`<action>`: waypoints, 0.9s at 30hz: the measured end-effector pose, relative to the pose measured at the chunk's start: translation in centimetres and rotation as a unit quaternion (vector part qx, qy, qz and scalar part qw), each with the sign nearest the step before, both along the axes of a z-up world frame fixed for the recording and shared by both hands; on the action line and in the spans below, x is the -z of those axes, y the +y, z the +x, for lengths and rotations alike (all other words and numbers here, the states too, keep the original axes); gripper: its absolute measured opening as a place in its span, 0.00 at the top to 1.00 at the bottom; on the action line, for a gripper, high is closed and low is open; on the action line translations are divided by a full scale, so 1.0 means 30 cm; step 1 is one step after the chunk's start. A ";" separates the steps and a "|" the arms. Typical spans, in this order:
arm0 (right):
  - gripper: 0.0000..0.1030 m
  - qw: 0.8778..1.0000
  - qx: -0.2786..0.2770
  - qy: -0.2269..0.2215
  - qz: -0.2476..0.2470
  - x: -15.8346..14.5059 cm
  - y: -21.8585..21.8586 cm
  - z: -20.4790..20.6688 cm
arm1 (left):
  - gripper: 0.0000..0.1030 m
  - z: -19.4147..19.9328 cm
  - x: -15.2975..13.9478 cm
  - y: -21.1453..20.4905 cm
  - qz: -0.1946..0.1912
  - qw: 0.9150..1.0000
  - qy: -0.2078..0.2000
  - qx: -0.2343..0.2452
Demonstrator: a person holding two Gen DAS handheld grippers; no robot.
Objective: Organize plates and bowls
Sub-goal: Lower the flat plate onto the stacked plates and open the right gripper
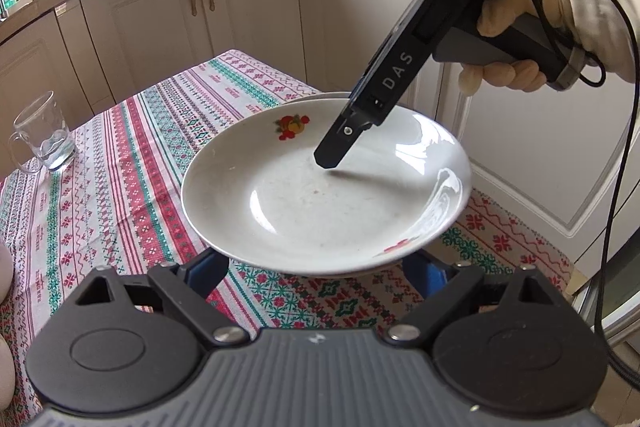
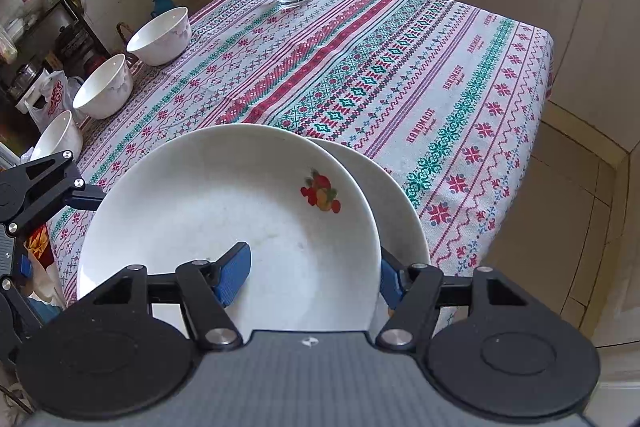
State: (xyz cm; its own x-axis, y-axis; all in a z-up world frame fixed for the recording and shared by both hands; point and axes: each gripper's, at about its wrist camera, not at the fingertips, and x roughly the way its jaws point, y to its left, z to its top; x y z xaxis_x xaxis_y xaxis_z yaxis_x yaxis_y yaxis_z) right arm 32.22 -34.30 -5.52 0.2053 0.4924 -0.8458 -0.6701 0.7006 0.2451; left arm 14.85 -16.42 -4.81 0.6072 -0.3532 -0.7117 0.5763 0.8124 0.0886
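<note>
Right gripper (image 2: 312, 277) clamps the rim of the fruit-print plate (image 2: 224, 211) — one blue pad inside, one outside — plate tilted over a second plate (image 2: 394, 203) on the tablecloth (image 2: 400, 67). Left gripper (image 1: 320, 269) jaws wide, holding nothing. Three bowls (image 2: 106, 87) line the far edge.

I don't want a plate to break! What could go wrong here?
1. The right gripper pinches the fruit plate only at one edge, so it might slip or tip.
2. It hangs half over the second plate, so the two could knock together.
3. Both plates sit near the table edge, so a nudge might send one to the floor.
</note>
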 end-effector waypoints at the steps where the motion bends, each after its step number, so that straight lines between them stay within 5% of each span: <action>1: 0.30 1.000 0.001 0.000 0.001 0.000 -0.001 0.000 | 0.09 0.000 0.000 0.000 0.000 1.000 0.001 0.002; 27: 0.22 1.000 0.012 0.000 -0.011 -0.025 -0.022 -0.013 | 0.09 -0.002 -0.007 0.011 -0.013 1.000 0.004 0.024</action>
State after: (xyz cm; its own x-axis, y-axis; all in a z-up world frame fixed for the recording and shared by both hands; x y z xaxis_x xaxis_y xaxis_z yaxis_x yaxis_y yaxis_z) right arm 31.83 -34.97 -4.78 0.2175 0.4683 -0.8564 -0.6528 0.7221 0.2291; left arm 14.79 -16.07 -4.60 0.5839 -0.4003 -0.7063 0.6155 0.7856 0.0635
